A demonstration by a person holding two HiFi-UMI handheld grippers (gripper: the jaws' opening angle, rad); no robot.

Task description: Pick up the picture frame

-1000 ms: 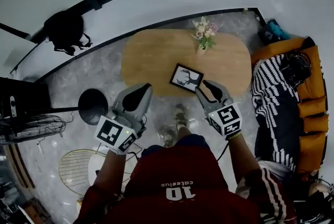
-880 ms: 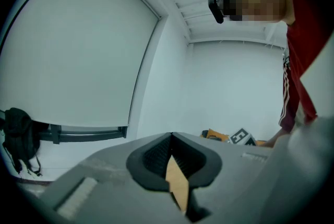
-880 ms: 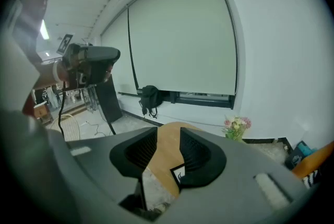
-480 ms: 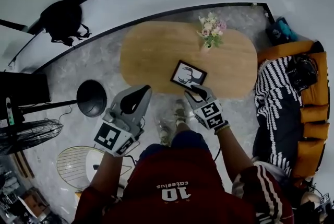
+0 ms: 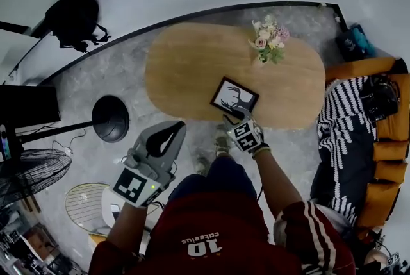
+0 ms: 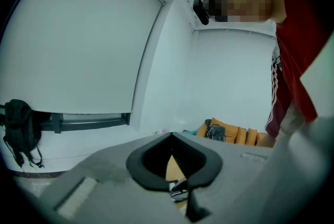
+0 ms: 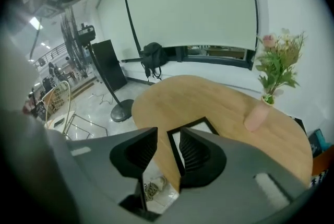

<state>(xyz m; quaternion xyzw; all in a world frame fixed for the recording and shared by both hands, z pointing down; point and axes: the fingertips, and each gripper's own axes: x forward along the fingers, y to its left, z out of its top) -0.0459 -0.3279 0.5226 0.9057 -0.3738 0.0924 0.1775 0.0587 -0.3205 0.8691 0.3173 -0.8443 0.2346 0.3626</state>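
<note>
A black picture frame (image 5: 234, 98) with a deer print lies flat near the front edge of the oval wooden table (image 5: 192, 68). My right gripper (image 5: 232, 115) is tilted down at the frame's near corner. In the right gripper view its jaws (image 7: 168, 132) are opening; the frame's black edge (image 7: 175, 151) shows through the gap and the pads do not press on it. The right jaw hides most of the frame. My left gripper (image 5: 178, 127) hangs over the floor left of the table's front, its jaws (image 6: 170, 135) shut with nothing in them.
A pink vase of flowers (image 5: 268, 43) stands behind the frame on the table, also in the right gripper view (image 7: 274, 69). A floor lamp base (image 5: 110, 118) and a fan (image 5: 32, 168) are left; an orange sofa (image 5: 384, 139) with a striped throw is right.
My right gripper has dropped and moved forward from in front of the table down to the frame's near corner. The left gripper has sunk a little.
</note>
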